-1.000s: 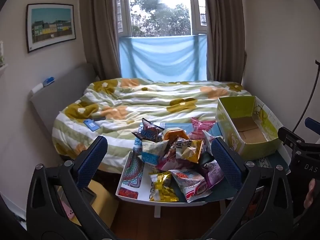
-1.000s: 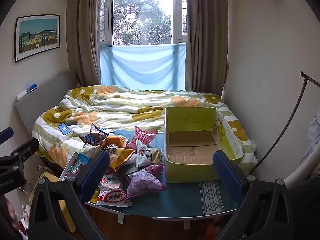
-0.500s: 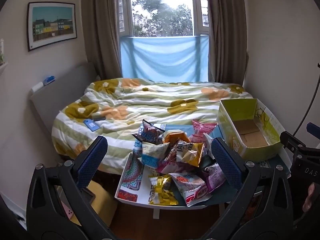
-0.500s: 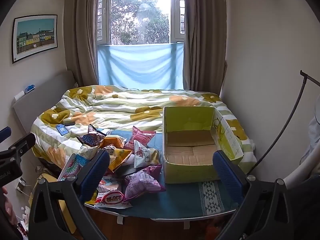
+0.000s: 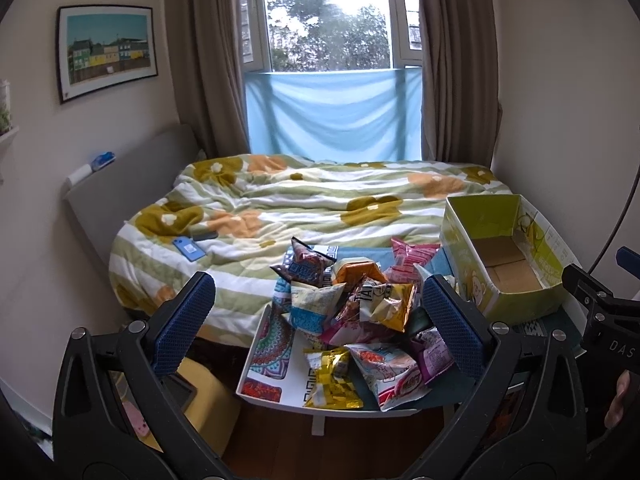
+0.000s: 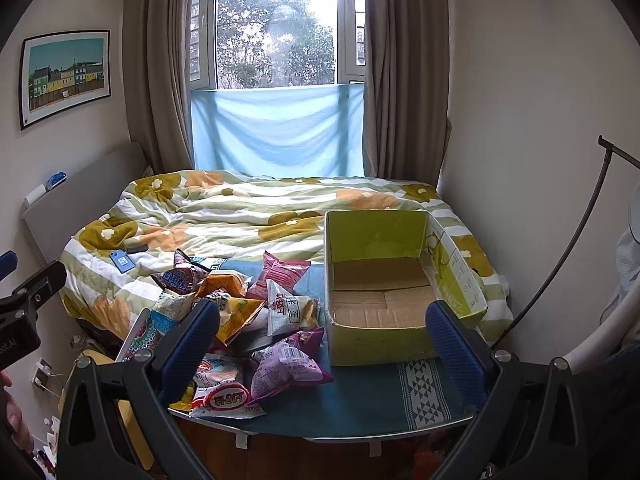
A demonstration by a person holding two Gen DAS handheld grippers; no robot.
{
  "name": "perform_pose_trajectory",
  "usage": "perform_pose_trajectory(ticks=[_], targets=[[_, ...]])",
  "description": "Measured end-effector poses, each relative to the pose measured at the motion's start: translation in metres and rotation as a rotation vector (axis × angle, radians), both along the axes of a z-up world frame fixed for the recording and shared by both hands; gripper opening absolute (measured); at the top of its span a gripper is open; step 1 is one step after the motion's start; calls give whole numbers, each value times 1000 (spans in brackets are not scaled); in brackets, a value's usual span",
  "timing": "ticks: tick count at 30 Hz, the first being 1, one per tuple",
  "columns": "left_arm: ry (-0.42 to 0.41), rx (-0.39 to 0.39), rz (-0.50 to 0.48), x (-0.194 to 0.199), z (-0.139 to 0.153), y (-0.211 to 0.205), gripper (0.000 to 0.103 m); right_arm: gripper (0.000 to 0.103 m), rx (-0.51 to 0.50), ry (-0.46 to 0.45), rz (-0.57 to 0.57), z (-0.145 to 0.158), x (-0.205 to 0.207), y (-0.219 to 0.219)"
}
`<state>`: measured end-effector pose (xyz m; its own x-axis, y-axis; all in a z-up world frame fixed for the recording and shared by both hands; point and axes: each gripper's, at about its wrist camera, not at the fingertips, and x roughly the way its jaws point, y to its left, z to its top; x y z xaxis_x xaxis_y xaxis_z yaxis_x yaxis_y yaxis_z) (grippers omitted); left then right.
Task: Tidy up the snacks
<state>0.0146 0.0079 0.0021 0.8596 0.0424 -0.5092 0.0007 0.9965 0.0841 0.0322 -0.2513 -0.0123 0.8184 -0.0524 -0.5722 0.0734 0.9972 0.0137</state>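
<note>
1. A heap of snack packets (image 5: 360, 320) fills the lower centre of the left wrist view, piled on a small table (image 5: 272, 394) at the foot of a bed (image 5: 304, 204); the same heap sits lower left of centre in the right wrist view

2. An open cardboard box (image 6: 384, 280), green outside and bare brown within, stands right of centre in the right wrist view, just beside the packets on the same table; no packet shows inside it

3. The left gripper (image 5: 318, 320) hangs at the bottom of its frame, jaws spread wide and holding nothing, its blue pads framing the heap from well short of it

4. The right gripper (image 6: 322, 344) is likewise wide open and empty-handed at the bottom of its frame, one pad across the packets, the other across the box's near corner

5. A purple packet (image 6: 292, 364) and a red-and-white packet (image 6: 224, 394) lie nearest the table's front edge

6. A blue phone (image 5: 190, 248) rests on the flowered quilt at mid left; a framed picture (image 5: 106, 50) hangs on the wall at upper left
</note>
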Motion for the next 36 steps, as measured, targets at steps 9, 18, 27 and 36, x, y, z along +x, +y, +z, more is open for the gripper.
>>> perform_pose_trajectory(ticks=[9,18,27,36], targets=[[15,-7,-2,-1,-3,1,103,103,-2,8,-1,-2,-3,9],[14,-16,-9,-2,-2,0,103,103,0,10,-2,-2,-5,9],[7,-38,-5,-4,1,2,103,103,2,11,-2,-2,-4,6],[12,-18,3,-5,3,2,103,103,2,11,-1,-1,-4,6]])
